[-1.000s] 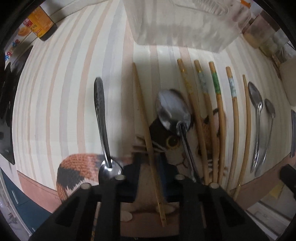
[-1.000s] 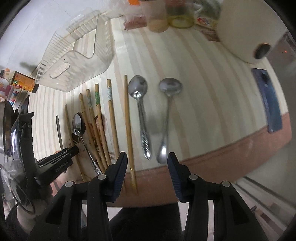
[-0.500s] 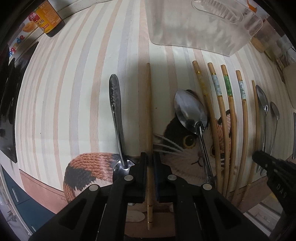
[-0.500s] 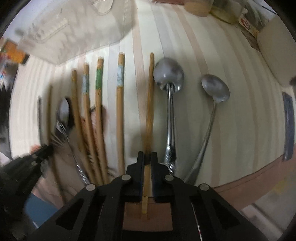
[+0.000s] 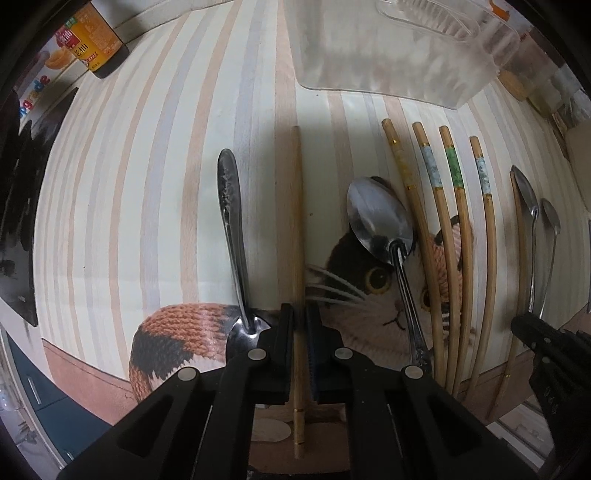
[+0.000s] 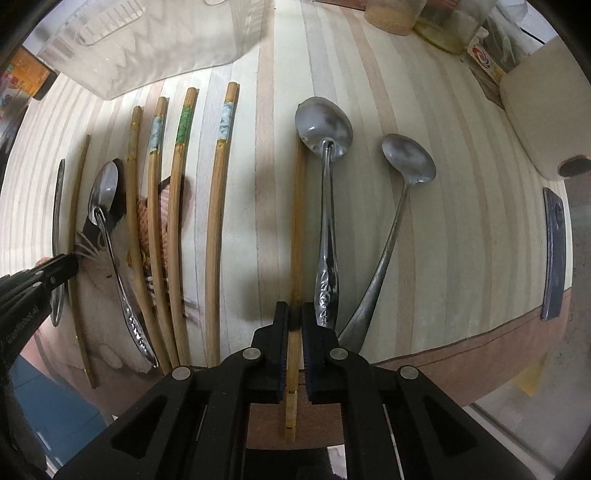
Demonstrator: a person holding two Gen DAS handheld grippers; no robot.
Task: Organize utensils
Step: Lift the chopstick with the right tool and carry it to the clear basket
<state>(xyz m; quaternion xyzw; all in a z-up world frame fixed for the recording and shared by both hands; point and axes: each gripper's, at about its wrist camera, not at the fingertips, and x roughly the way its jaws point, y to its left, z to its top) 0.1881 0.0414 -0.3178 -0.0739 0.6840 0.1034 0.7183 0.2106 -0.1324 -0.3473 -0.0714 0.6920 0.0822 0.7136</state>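
Observation:
Utensils lie in a row on a striped mat. My left gripper (image 5: 300, 314) is shut on a plain wooden chopstick (image 5: 297, 229), between a spoon lying handle-away (image 5: 231, 221) and a spoon over the cat picture (image 5: 384, 229). My right gripper (image 6: 294, 312) is shut on another plain wooden chopstick (image 6: 297, 221), left of two metal spoons (image 6: 327, 177) (image 6: 402, 184). Several banded chopsticks (image 6: 177, 192) lie between the two grippers. A clear plastic utensil basket (image 5: 388, 44) stands at the far edge.
A sauce bottle (image 5: 96, 40) stands at far left. Jars (image 6: 391, 14) and a white appliance (image 6: 546, 103) stand at far right. A dark flat phone-like object (image 6: 552, 254) lies at the right. The mat's front edge runs just under both grippers.
Both grippers went from open to shut, each closing on a plain wooden chopstick. The right gripper moved in toward the mat.

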